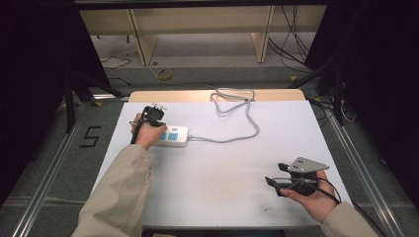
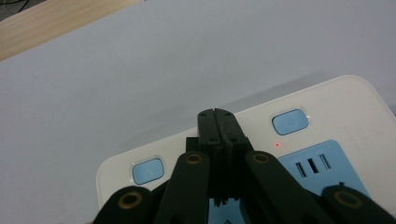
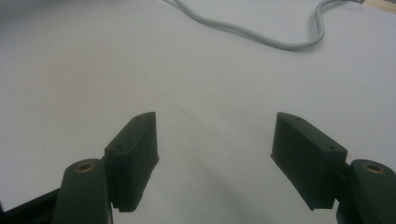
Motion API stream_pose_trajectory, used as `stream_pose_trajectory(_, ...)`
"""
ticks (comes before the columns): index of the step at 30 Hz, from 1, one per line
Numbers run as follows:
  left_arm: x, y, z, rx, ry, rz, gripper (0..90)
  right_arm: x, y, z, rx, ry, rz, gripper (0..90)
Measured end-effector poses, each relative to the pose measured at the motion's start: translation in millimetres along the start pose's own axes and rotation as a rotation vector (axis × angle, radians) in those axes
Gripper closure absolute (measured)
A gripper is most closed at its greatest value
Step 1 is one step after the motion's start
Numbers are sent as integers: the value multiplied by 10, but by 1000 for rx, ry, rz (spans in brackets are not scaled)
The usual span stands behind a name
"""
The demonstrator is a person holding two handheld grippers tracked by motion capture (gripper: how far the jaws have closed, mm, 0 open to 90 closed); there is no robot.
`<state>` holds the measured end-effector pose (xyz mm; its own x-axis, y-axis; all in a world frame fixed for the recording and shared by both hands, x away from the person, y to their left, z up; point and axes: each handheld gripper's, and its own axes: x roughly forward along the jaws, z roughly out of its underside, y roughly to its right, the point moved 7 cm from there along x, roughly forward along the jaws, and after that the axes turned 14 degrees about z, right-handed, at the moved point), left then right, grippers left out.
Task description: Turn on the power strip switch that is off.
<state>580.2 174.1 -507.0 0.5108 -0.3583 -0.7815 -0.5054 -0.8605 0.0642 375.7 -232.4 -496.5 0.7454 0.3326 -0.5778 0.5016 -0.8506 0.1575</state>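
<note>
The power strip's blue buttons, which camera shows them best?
The left gripper view: both blue buttons on the power strip show large, either side of the shut jaws. The high view shows the strip small, buttons unclear. The right gripper view shows its grey cord.

White power strip (image 1: pixel 173 136) with blue sockets, flat on table, red light lit

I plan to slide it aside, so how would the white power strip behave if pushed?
The power strip lies flat and low, so it would probably slide, not tip. Its grey cable loops loosely behind, so it likely drags and may swing the strip.
</note>
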Motion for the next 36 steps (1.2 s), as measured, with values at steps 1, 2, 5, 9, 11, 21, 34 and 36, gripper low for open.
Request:
stream_pose_trajectory(1,0,-1,-1,3,-5,-1,897,0,0,0,0,0,0,316)
stream_pose_trajectory(2,0,0,-3,6,-11,-2,897,0,-1,0,0,0,0,316)
stream_pose_trajectory(5,3,3,-9,9,-24,-4,897,1,-3,0,0,1,0,316)
stream_pose_trajectory(9,6,2,-9,11,-29,-4,897,-3,-3,0,-1,2,0,316)
stream_pose_trajectory(11,8,0,-11,0,-22,-1,897,-2,-2,0,-1,2,1,316)
stream_pose_trajectory(21,10,7,-16,2,-49,-9,898,-2,-5,-3,1,2,-1,315)
stream_pose_trajectory(34,18,12,-45,-7,-98,-14,898,4,-7,-2,2,0,-7,315)
stream_pose_trajectory(36,19,12,-48,-8,-104,-15,898,5,-6,-1,3,-1,-6,314)
